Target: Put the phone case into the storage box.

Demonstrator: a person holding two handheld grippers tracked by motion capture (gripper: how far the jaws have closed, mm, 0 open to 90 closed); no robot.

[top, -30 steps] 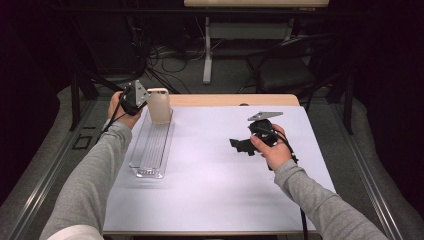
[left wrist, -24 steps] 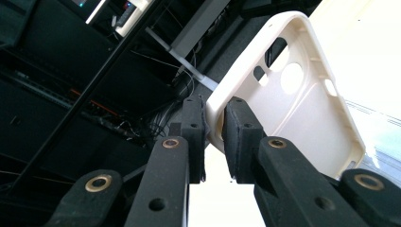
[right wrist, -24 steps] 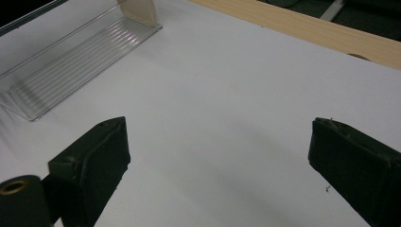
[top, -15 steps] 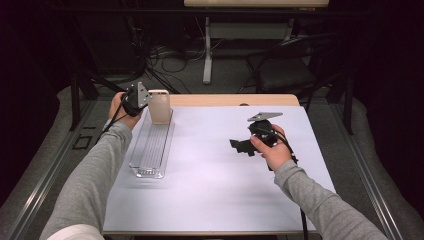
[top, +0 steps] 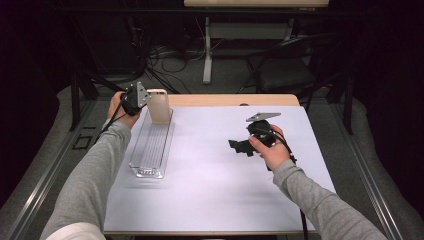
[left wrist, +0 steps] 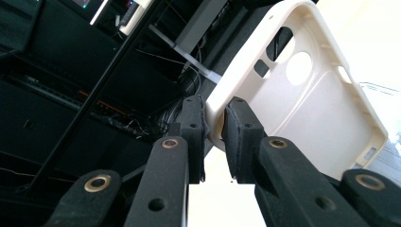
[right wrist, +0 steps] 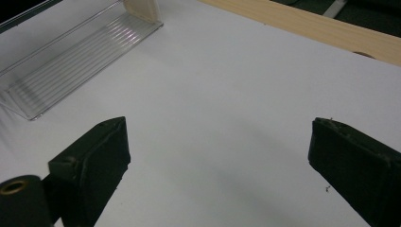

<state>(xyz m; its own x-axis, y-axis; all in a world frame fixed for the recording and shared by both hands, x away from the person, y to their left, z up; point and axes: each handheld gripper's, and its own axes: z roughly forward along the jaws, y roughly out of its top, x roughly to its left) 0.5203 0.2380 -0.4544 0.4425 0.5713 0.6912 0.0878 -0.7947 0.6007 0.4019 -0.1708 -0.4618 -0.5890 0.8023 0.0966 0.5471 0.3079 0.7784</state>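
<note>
The place looks like a lab or recording room. Dark curtains close it in, cables (top: 165,55) lie tangled on the grey floor (top: 210,90), metal frame rails (top: 42,175) flank the white-covered worktop (top: 210,190), and a black chair (top: 285,70) stands behind.

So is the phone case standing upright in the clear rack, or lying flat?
Upright. The phone case stands on end at the far end of the clear rack, with the left gripper clamped on its edge.

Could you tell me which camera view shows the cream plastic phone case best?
The left gripper view: the cream plastic phone case shows close, cut-outs included. The high view shows it small; the right gripper view catches its lower edge.
</note>
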